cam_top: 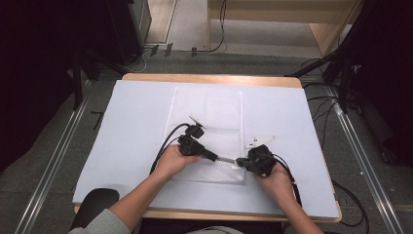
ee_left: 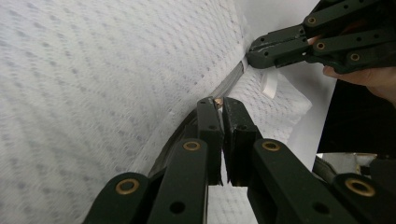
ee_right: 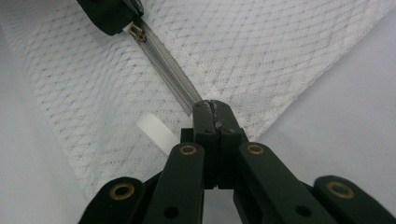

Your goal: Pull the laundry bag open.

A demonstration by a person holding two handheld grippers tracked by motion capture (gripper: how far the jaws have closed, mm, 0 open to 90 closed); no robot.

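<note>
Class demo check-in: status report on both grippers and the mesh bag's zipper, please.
Left gripper shut on zipper pull. Right gripper shut on zipper end of mesh bag. Zipper taut between them; nothing in the way.

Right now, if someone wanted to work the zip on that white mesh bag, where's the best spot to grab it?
Best by the small metal zipper pull, pinched flat from the side, as the left gripper does now. The pull is thin and sticks out from the zipper, so narrow jaws fit it. The right gripper clamps the zipper's end at the mesh bag corner, likely keeping it taut.
</note>
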